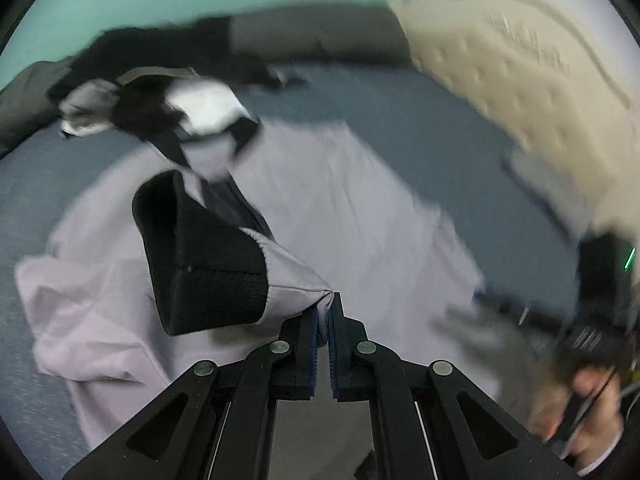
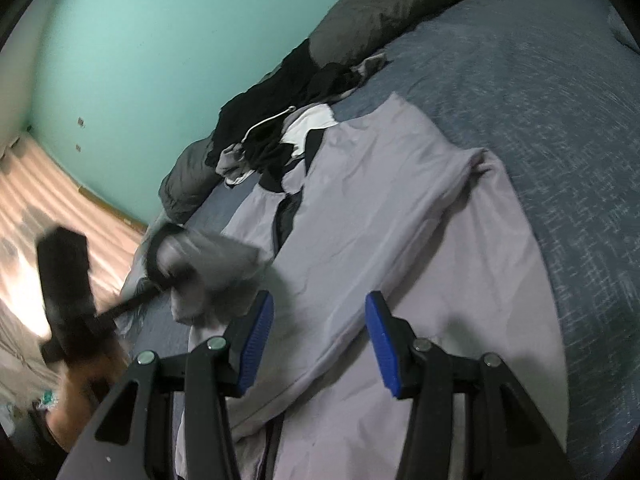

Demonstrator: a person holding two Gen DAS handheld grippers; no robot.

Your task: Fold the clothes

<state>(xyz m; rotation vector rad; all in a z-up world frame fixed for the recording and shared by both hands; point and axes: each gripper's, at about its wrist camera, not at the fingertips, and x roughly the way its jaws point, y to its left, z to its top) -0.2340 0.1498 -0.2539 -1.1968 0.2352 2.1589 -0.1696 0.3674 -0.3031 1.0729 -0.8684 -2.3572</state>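
A pale lilac jacket (image 1: 340, 200) with a black zip lies spread on the blue bed cover (image 1: 400, 96). My left gripper (image 1: 324, 308) is shut on the end of its sleeve (image 1: 292, 284), right beside the black ribbed cuff (image 1: 204, 264), and holds it above the jacket body. In the right wrist view that sleeve (image 2: 216, 256) and the left gripper (image 2: 160, 284) are a blur at the jacket's left edge. My right gripper (image 2: 320, 316) hovers open over the jacket (image 2: 400, 220), with nothing between its blue pads (image 2: 256, 340).
A heap of black and white clothes (image 2: 280, 128) lies at the jacket's collar end, against grey pillows (image 2: 380, 12) along a teal wall (image 2: 160, 40). A cream quilted panel (image 1: 520, 80) borders the bed. A hand (image 1: 592, 412) holds the right tool.
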